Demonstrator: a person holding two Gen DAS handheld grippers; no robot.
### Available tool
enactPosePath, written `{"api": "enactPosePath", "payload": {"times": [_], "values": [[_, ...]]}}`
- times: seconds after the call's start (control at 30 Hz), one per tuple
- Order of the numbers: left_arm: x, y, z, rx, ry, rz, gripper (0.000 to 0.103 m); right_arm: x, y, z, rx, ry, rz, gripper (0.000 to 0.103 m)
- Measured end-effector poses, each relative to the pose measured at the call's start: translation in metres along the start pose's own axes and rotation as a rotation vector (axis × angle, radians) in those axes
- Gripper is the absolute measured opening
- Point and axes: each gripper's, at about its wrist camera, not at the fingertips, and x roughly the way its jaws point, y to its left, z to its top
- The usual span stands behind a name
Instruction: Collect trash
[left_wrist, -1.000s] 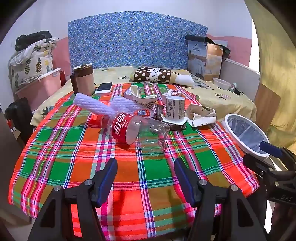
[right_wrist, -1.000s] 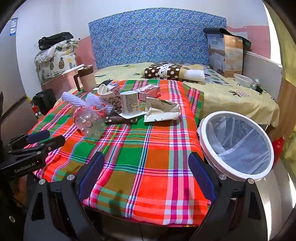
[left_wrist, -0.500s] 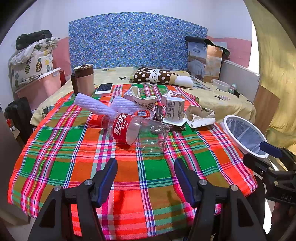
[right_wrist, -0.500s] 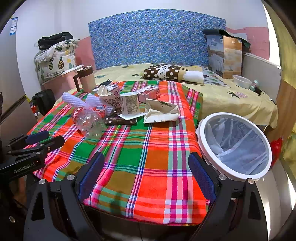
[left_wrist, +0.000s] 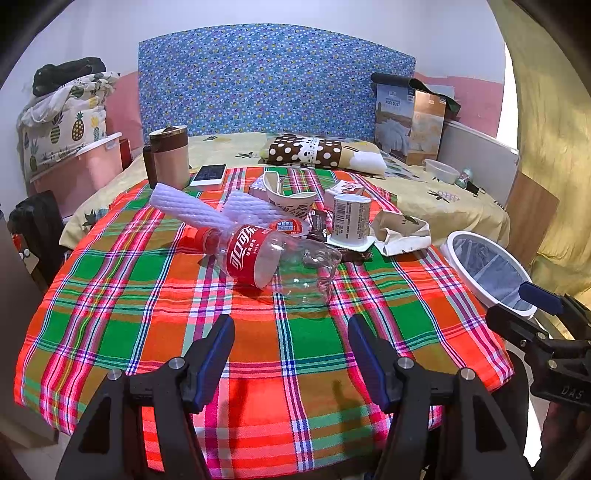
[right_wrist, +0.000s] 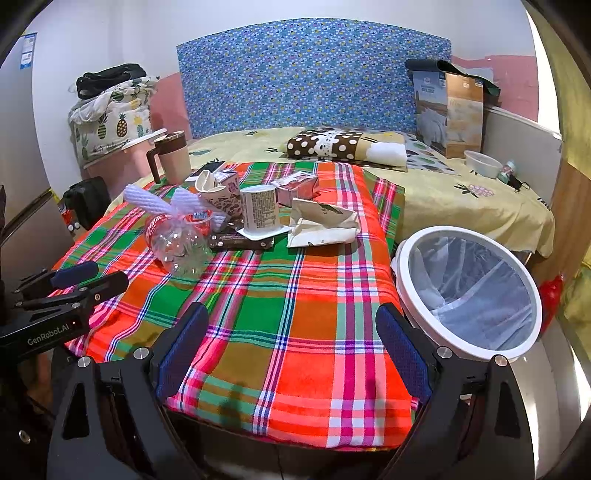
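Trash lies in a heap on the plaid cloth: a crushed clear cola bottle (left_wrist: 275, 260) (right_wrist: 177, 243), white foam netting (left_wrist: 192, 210), an upturned yoghurt cup (left_wrist: 350, 221) (right_wrist: 260, 212), a crumpled paper bag (left_wrist: 400, 232) (right_wrist: 321, 223), a torn paper cup (left_wrist: 291, 199) and small cartons. A white-rimmed bin (right_wrist: 469, 288) (left_wrist: 487, 271) with a clear liner stands off the table's right side. My left gripper (left_wrist: 291, 354) is open over the near cloth, short of the bottle. My right gripper (right_wrist: 291, 347) is open over the near right corner, beside the bin.
A pink mug (left_wrist: 168, 157) and a phone (left_wrist: 208, 173) sit at the back left of the plaid table (left_wrist: 110, 325). Behind is a bed with a dotted pillow (left_wrist: 314, 153), a boxed quilt (left_wrist: 410, 122) and a small bowl (left_wrist: 441, 170). A pink tub (left_wrist: 74, 173) stands left.
Both grippers have drawn back slightly and risen, so the table and bin look a little farther off. No object has moved and both grippers stay open.
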Motion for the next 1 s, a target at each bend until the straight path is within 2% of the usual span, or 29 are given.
{"api": "enactPosePath", "payload": {"times": [1.0], "values": [[0.0032, 0.0016, 0.0003, -0.003, 0.001, -0.022, 0.063, 0.0004, -0.0003, 0.0005, 0.0, 0.003, 0.002, 0.093]]}}
